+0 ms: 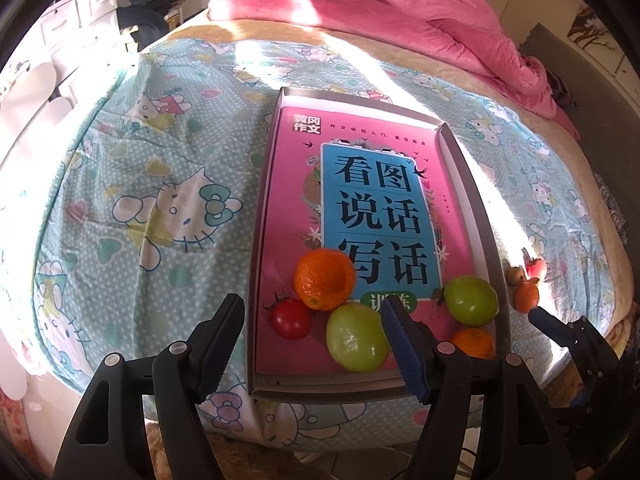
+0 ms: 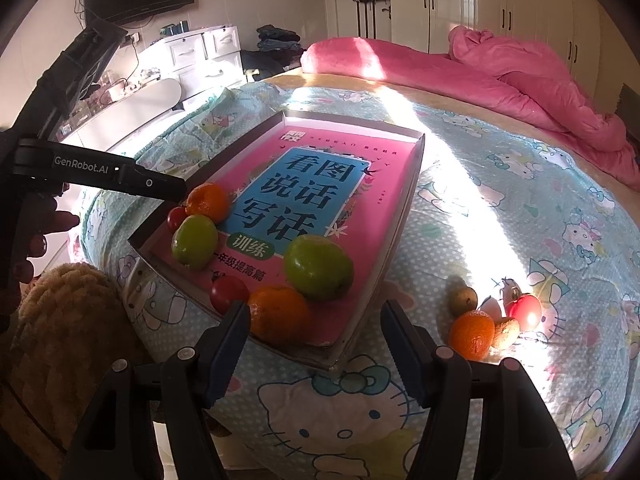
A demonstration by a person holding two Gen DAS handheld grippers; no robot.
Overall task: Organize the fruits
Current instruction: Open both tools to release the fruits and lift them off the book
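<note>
Each claw point(image 1: 312, 344) is black plastic with ridged blue inner pads and round silver screws. White "GenRobot.AI" lettering marks the left one's side, above a fuzzy tan sleeve point(image 2: 60, 320).

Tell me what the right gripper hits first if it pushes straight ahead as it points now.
Probably the tray's near corner. The right gripper is open and empty, aimed between the orange and that rim; behind it sits a green fruit. Depth is uncertain.
</note>
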